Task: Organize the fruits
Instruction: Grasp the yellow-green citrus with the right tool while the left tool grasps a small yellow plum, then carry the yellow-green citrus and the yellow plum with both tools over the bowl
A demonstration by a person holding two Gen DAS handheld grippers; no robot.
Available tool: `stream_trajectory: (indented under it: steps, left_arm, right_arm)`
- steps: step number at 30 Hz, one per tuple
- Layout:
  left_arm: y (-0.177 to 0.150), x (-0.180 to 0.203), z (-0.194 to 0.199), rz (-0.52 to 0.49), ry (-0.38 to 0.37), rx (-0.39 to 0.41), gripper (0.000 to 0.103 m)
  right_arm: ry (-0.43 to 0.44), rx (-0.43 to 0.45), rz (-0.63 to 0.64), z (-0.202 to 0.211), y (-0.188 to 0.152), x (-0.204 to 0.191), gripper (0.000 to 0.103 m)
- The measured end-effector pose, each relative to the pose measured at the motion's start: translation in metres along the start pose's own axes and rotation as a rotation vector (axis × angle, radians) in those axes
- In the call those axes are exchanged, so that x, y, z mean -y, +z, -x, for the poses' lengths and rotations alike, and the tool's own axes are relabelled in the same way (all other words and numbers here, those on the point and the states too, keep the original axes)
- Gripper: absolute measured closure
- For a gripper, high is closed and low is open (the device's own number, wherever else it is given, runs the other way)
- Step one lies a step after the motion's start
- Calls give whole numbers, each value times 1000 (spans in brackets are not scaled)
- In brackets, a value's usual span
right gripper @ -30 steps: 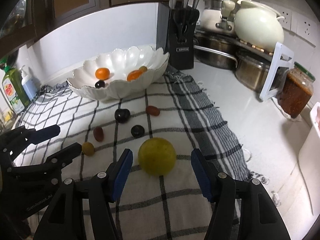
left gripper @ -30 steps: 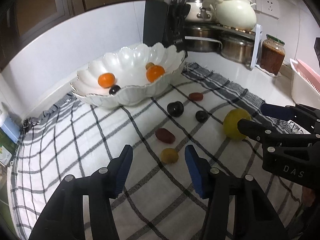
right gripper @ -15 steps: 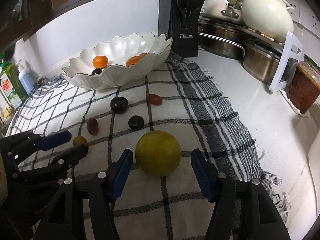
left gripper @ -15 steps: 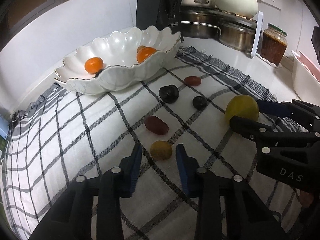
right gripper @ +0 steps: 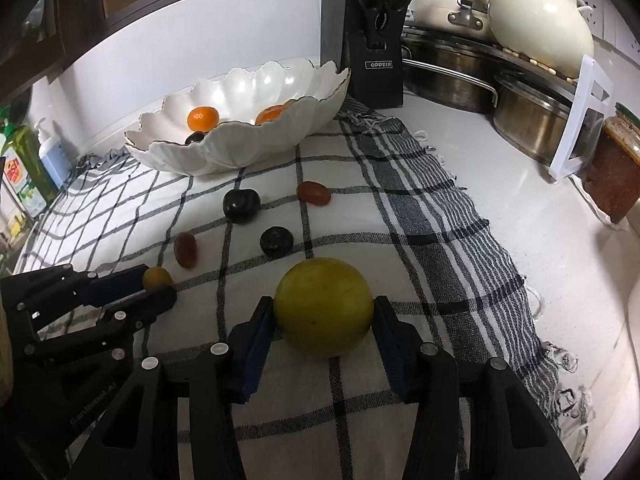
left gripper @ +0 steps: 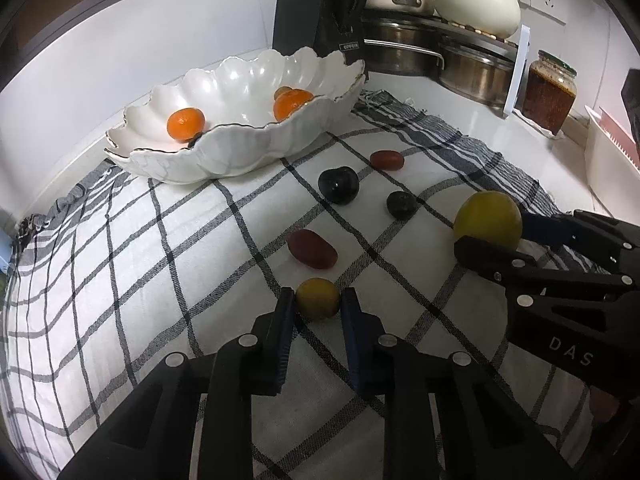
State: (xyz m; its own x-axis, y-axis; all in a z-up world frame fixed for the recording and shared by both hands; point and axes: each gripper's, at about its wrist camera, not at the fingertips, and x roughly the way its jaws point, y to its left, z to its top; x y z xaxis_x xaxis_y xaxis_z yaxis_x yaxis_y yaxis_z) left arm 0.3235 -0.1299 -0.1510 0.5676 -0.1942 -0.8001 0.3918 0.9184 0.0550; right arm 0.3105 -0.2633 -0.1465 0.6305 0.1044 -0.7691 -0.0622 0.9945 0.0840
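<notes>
A white kitchen counter (right gripper: 500,200) ran under a pale backsplash, and a black-and-white checked cloth (left gripper: 120,280) covered most of it.

The left gripper (left gripper: 318,304) had just been closing, and its blue pads now pinched a small yellow fruit (left gripper: 318,298) resting on the cloth. The right gripper (right gripper: 325,316) had also just been closing; its pads sat against both sides of a large yellow-green fruit (right gripper: 324,306), which still lay on the cloth.

Beyond the left gripper lay a dark red oval fruit (left gripper: 312,249), then a large dark plum (left gripper: 338,185), a smaller dark fruit (left gripper: 401,205) and a reddish oval fruit (left gripper: 386,160), all apart from one another. Farther back stood a white scalloped bowl (left gripper: 224,156) holding two oranges (left gripper: 186,124) and a small dark fruit that barely showed over the rim.

The right wrist view showed that dark fruit (right gripper: 196,137) more plainly, and only it showed a green bottle (right gripper: 24,176) and a blue-white bottle (right gripper: 54,160) at the cloth's left end. The left wrist view alone showed a pink-edged white tray (left gripper: 608,164) at the far right. Both showed a black knife block (right gripper: 376,60), steel pots (right gripper: 452,76), a cream lidded pot (right gripper: 540,28) and a jar of brown paste (left gripper: 550,92).
</notes>
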Motion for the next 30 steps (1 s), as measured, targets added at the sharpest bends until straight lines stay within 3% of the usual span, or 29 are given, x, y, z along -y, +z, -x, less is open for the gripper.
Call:
stream_trajectory:
  steps: [15,30]
  left_arm:
    - [9,-9,30,55,-15,77,79]
    - [27,-18,80,43,23,242,79]
  right_arm:
    - [13,87,15,35,10,-9,53]
    - [33,206,37,72,29,-23,53]
